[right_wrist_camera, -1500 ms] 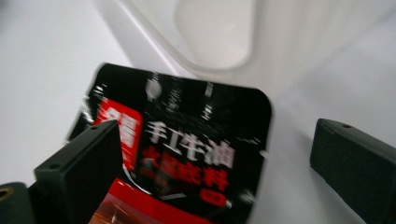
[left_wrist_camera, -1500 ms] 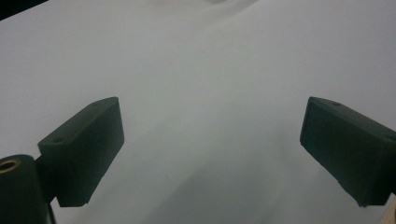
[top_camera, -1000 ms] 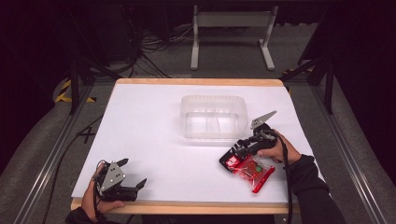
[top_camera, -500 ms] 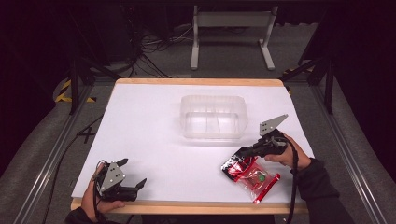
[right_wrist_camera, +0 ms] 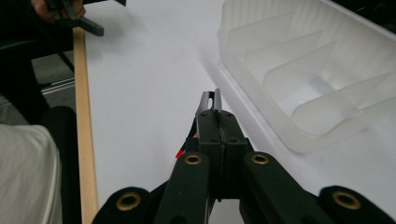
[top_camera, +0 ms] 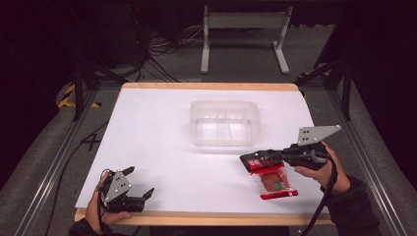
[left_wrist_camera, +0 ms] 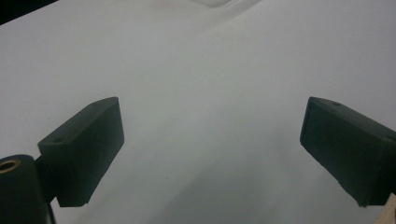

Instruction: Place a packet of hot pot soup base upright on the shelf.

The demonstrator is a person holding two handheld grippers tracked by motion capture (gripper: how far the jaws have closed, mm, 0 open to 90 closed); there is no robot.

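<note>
near table front | right gripper point(top_camera: 250, 161) pinching red packet point(top_camera: 273, 181) | print unreadable

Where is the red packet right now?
In the high view the red packet hangs from the shut right gripper at the table's near right, just before the clear tray.

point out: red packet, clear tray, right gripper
red packet point(top_camera: 273, 182), high view, on its hanging red body.
clear tray point(top_camera: 224, 105), high view, on its far rim.
right gripper point(top_camera: 247, 159), high view, at its fingers, closed on the packet's top edge.
</note>
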